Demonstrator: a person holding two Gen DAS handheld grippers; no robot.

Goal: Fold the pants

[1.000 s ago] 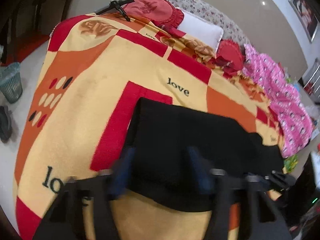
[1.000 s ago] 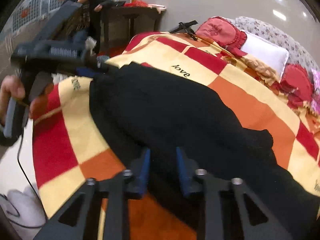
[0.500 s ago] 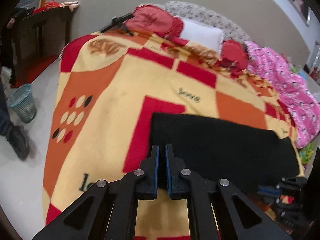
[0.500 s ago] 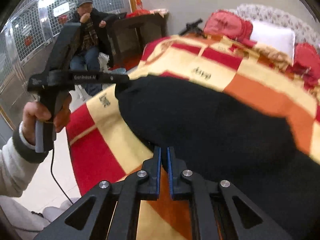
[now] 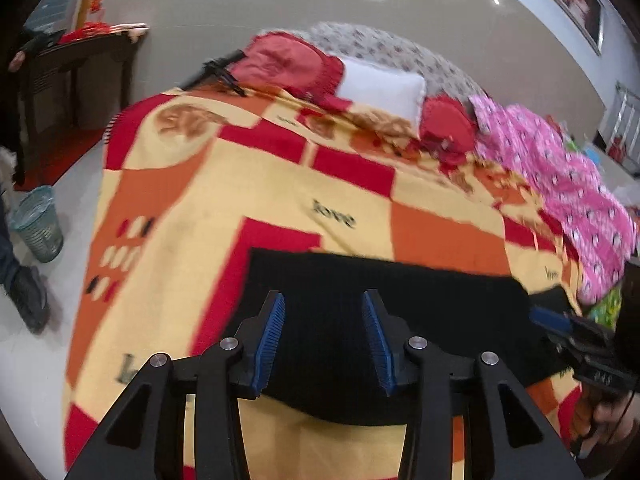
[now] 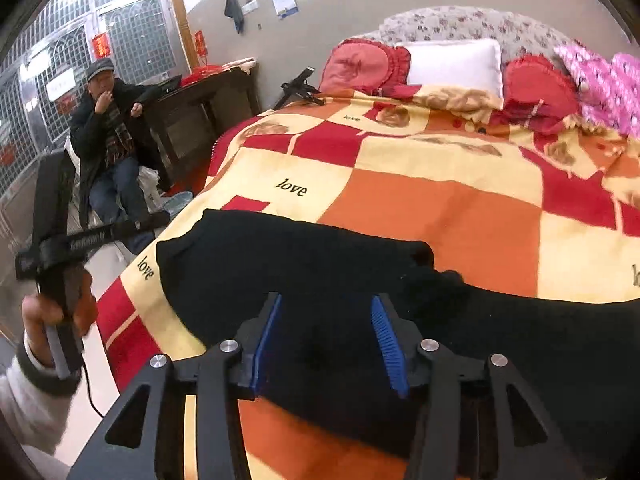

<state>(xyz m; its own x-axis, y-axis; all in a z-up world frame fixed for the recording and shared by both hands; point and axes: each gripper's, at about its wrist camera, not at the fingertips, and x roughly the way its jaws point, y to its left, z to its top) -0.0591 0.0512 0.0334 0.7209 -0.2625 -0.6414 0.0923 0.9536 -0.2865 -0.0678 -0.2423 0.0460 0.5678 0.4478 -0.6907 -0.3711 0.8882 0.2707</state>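
The black pants [image 5: 384,320] lie flat across the lower middle of the left wrist view as a long, roughly rectangular band of matte, finely ribbed fabric with a straight upper edge and a squared left corner. In the right wrist view the same pants [image 6: 320,280] fill the lower centre, their left end rounded and a small bunched lump of cloth sitting on the upper edge right of centre.

The left gripper [image 5: 323,338] hovers over the left part of the pants at the bottom of its frame, its 2 black fingers spread wide, blue ridged pads [image 5: 270,340] facing each other with nothing between them. The right gripper [image 6: 328,340] sits likewise at the bottom of its frame, fingers parted over the black cloth, blue pads [image 6: 388,342] bare.

Under the pants spreads a fleecy blanket [image 5: 192,208] in cream, orange and red blocks, printed with the word "love". At the top centre lie a red ruffled cushion [image 5: 288,64], a white pillow [image 5: 380,88] and a second red cushion [image 5: 448,128]; a pink patterned quilt [image 5: 560,184] runs down the right edge. A woven bin [image 5: 38,224] stands on the pale floor at the left. In the upper left of the right wrist view a seated man [image 6: 108,144] in a dark coat and cap sits beside a dark wooden table [image 6: 208,96].
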